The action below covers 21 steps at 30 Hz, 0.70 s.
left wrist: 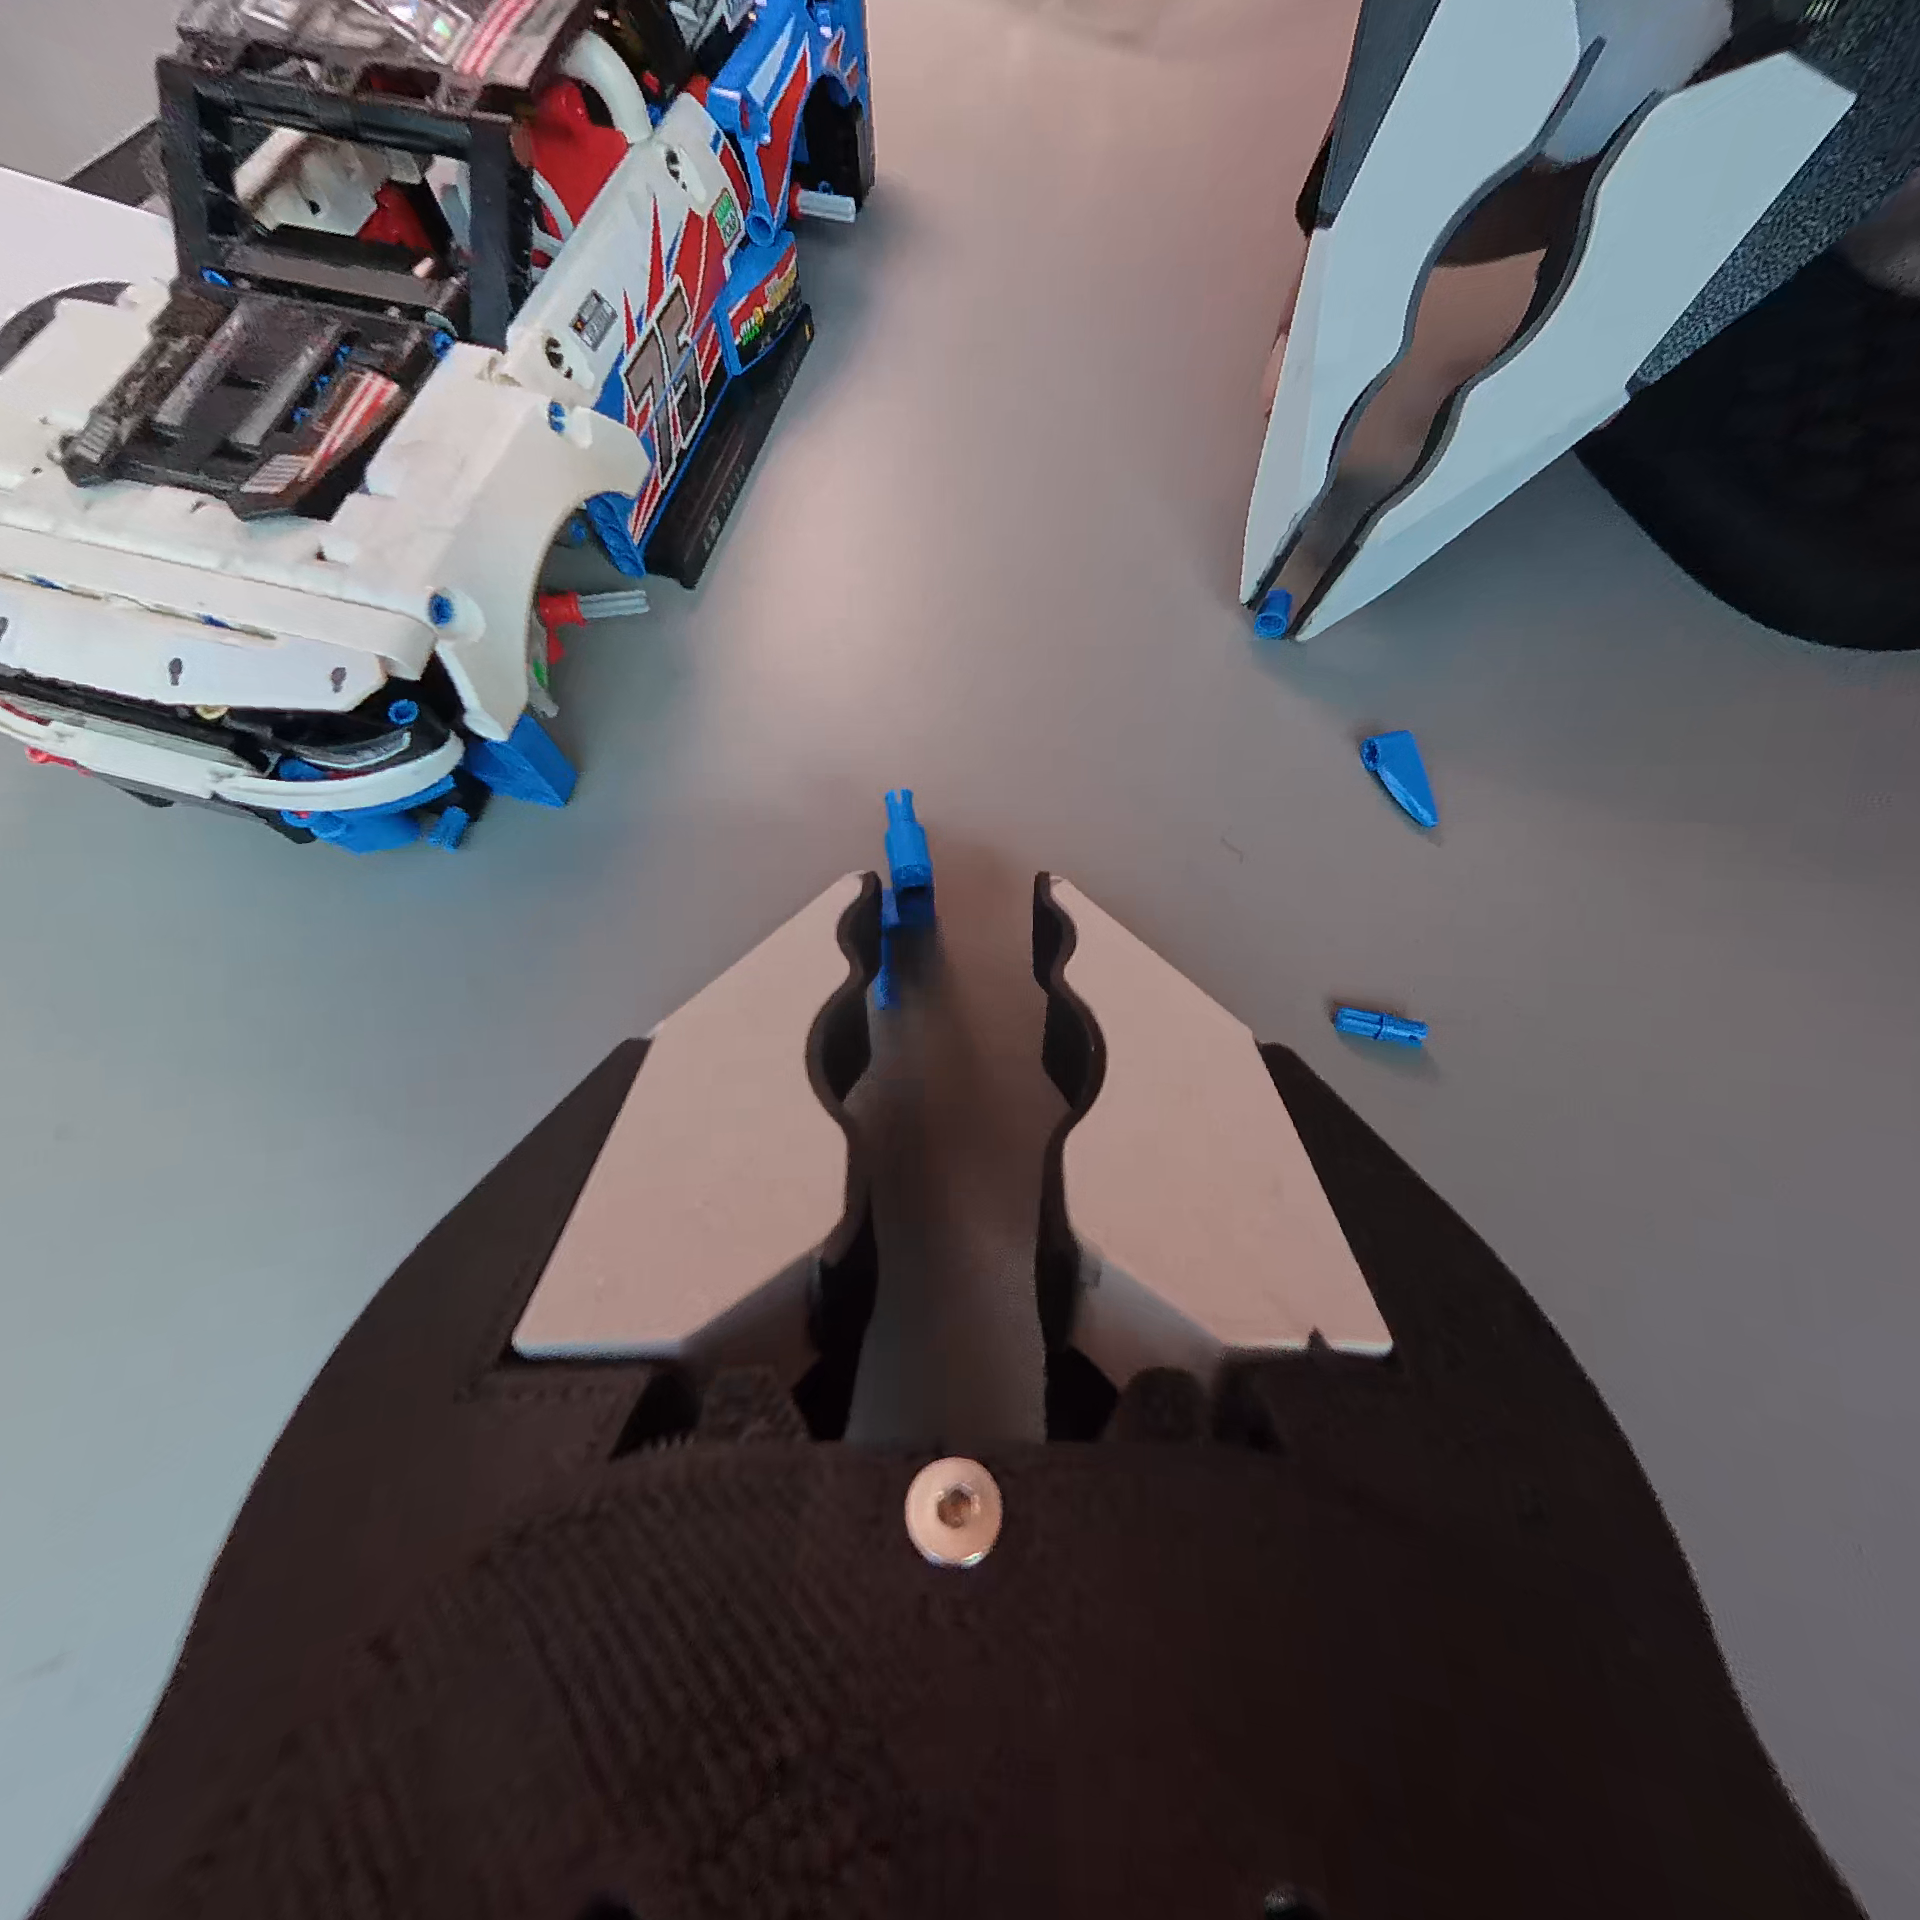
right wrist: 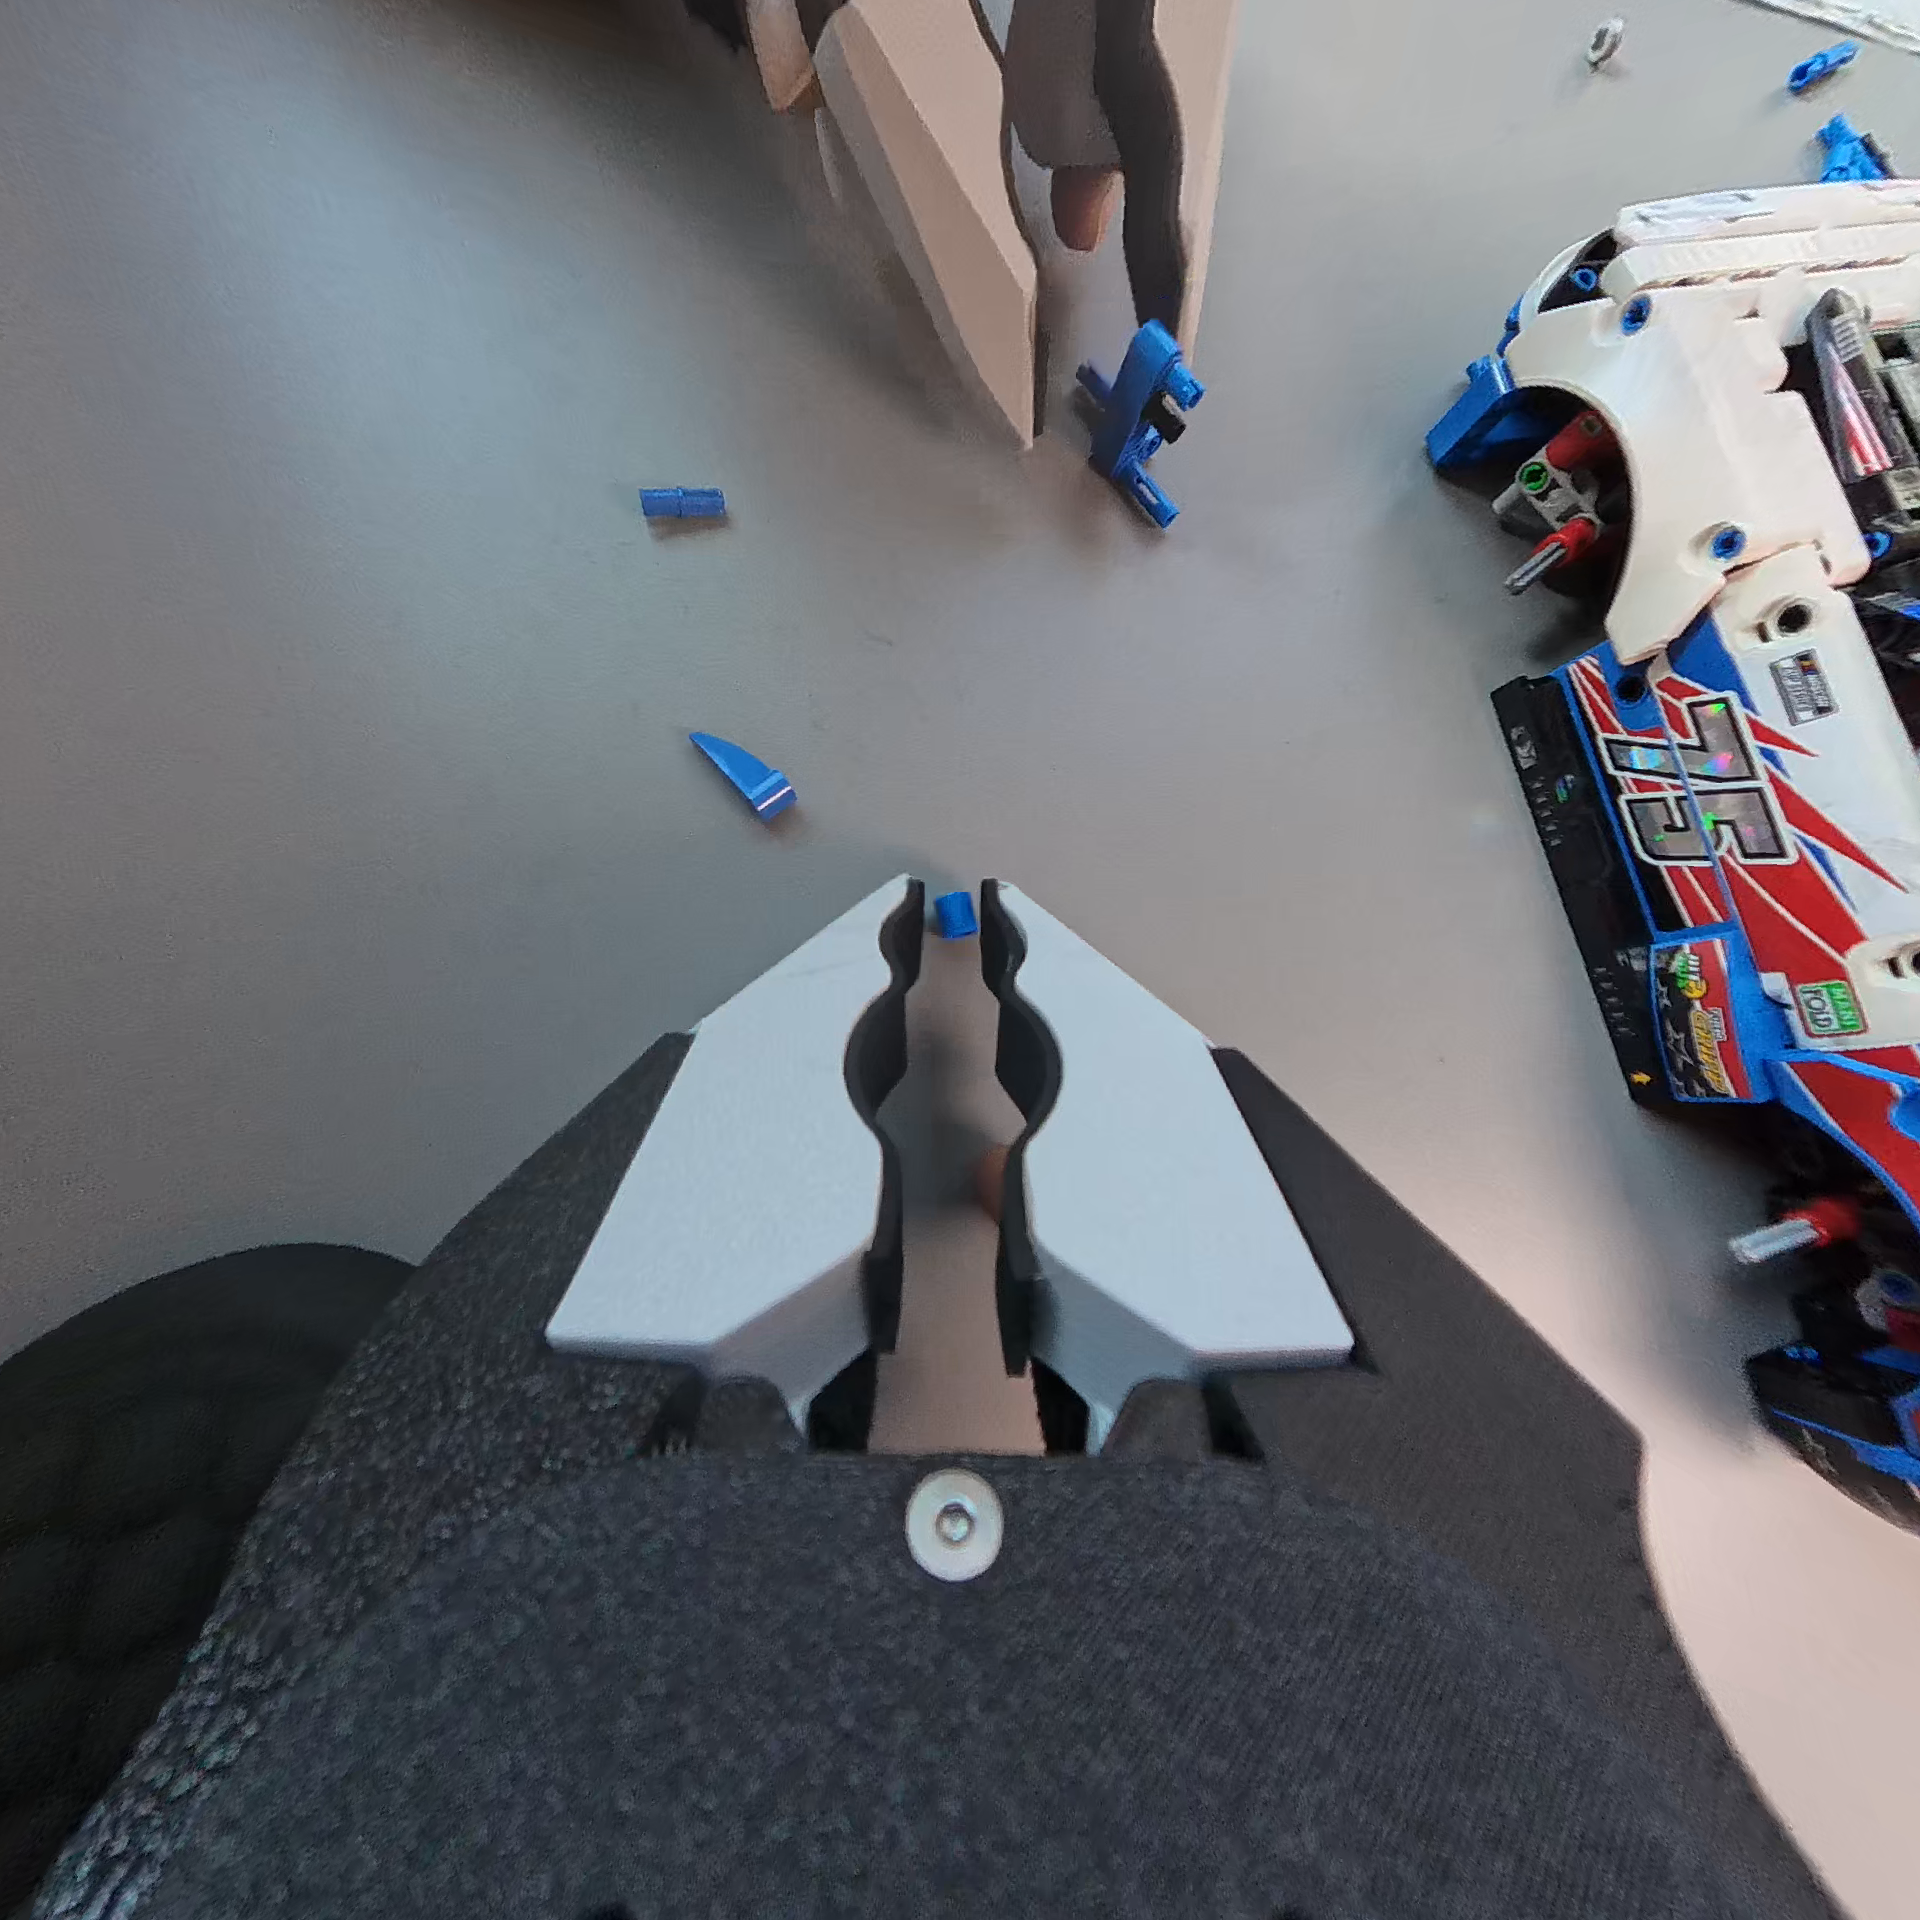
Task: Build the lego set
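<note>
A white, blue and red lego car (left wrist: pixel 364 416) stands on the grey table, left in the left wrist view and at the right edge in the right wrist view (right wrist: pixel 1714 727). My left gripper (left wrist: pixel 951 883) is open. A blue beam assembly (left wrist: pixel 906 873) leans against the inner side of its left finger; it also shows in the right wrist view (right wrist: pixel 1132 416). My right gripper (right wrist: pixel 951 902) is down at the table, its tips closed to a narrow gap around a small blue bush (right wrist: pixel 953 914). The right gripper also shows in the left wrist view (left wrist: pixel 1280 615).
A blue curved wedge piece (left wrist: pixel 1401 777) (right wrist: pixel 743 774) and a blue pin (left wrist: pixel 1380 1027) (right wrist: pixel 681 503) lie loose between the two grippers. A dark rounded thing (left wrist: pixel 1818 468) sits behind the right gripper. A small metal nut (right wrist: pixel 1605 42) and another blue pin (right wrist: pixel 1820 68) lie far off. Tip to tip, the grippers are about 10 cm apart. About 7 cm separates my left fingertips from the blue pin (left wrist: pixel 1380 1027). Look for it in the right wrist view (right wrist: pixel 682 497) too.
</note>
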### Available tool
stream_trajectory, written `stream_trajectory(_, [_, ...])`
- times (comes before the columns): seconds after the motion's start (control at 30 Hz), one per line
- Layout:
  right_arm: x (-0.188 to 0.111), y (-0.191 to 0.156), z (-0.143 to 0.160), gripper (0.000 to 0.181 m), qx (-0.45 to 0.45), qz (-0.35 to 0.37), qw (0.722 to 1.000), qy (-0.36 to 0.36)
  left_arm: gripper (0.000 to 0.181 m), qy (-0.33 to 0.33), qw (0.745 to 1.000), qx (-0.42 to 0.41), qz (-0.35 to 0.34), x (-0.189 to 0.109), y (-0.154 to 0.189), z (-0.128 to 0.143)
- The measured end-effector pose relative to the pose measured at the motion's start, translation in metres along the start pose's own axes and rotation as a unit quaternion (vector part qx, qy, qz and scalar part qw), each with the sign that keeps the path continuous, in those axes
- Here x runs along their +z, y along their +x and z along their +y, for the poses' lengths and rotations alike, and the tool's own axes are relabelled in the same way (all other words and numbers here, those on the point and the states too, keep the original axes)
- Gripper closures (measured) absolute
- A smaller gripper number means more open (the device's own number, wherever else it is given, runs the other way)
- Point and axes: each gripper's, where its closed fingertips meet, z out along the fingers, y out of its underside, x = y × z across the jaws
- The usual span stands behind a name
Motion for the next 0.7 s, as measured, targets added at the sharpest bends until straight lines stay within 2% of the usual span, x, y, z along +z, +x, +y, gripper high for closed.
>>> stream_trajectory(0.17, [-0.013, 0.020, -0.021, 0.161, 0.027, 0.040, 0.996, 0.078, 0.147, 0.052, 0.999, -0.010, -0.012, -0.017, -0.009, -0.014])
stream_trajectory(0.4, [-0.035, 0.052, -0.041, 0.153, 0.063, 0.115, 0.975, 0.177, 0.150, 0.080, 0.996, -0.015, -0.021, -0.039, -0.023, -0.020])
stream_trajectory(0.57, [-0.037, 0.058, -0.041, 0.153, 0.063, 0.135, 0.970, 0.192, 0.166, 0.087, 0.996, 0.012, -0.010, -0.047, -0.021, -0.022])
stream_trajectory(0.7, [-0.030, 0.056, -0.037, 0.154, 0.059, 0.129, 0.973, 0.183, 0.167, 0.091, 0.996, 0.006, -0.013, -0.049, -0.024, -0.022])
